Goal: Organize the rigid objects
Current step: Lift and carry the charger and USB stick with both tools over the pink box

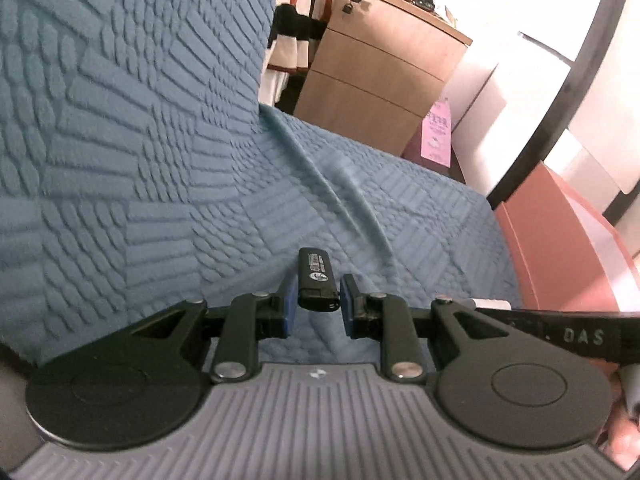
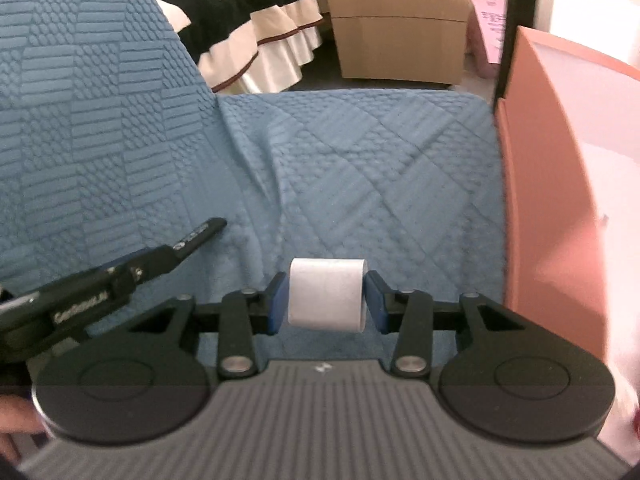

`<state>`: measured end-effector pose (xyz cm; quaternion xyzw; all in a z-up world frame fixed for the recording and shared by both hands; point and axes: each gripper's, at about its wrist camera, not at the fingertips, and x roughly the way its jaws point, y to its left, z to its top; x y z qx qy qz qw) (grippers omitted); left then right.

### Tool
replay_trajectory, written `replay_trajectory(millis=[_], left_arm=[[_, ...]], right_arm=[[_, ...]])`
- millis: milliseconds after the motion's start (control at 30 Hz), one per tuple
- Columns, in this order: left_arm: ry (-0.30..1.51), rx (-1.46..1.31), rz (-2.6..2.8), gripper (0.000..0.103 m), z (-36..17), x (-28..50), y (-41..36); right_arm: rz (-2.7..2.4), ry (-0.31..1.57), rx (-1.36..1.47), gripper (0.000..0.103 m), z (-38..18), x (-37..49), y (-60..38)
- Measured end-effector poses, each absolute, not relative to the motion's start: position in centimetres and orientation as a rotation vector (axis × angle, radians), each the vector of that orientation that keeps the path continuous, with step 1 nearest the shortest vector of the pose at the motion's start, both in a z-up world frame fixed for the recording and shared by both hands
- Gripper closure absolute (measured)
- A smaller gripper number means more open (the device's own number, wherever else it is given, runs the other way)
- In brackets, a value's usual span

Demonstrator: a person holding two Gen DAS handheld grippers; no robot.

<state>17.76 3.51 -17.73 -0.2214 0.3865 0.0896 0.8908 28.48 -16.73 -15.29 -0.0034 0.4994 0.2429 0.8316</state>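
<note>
My left gripper [image 1: 318, 300] is shut on a small black lighter-like stick [image 1: 316, 278] with white print, held above the blue quilted cover [image 1: 160, 160]. My right gripper [image 2: 326, 294] is shut on a white cylinder [image 2: 326, 294], gripped by its two flat ends, also above the cover. In the right wrist view the left gripper [image 2: 160, 258] reaches in from the left with the black stick [image 2: 200, 234] poking out ahead of it. A pink open box [image 2: 560, 200] stands just right of the right gripper; it also shows in the left wrist view [image 1: 568, 248].
The blue cover drapes over a seat and backrest, with a fold [image 2: 256, 176] in the middle. Behind it stand a wooden drawer cabinet [image 2: 400, 24], a striped bedspread [image 2: 248, 32] and a pink paper [image 1: 438, 136]. A dark curved bar [image 1: 576, 72] rises by the box.
</note>
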Motion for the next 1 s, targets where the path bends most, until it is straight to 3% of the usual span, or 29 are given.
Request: replay_trajectory(millis=[667,900,1000], left_arm=[[0.941,-0.448,0.135,0.076,-19.9,17.3,1.4],[0.962,-0.464,0.137,0.076,-20.4,17.7,1.4],[0.961,-0.449,0.143,0.076,-20.6,17.7,1.2]], right_arm=[[0.472,1.023,0.078,0.058,-17.8,24.8,-19.1],[0.482,1.022,0.088,0.049,-18.2,24.7,-18.7],[0.473,1.028,0.072,0.05,-18.8,24.5,-18.5]])
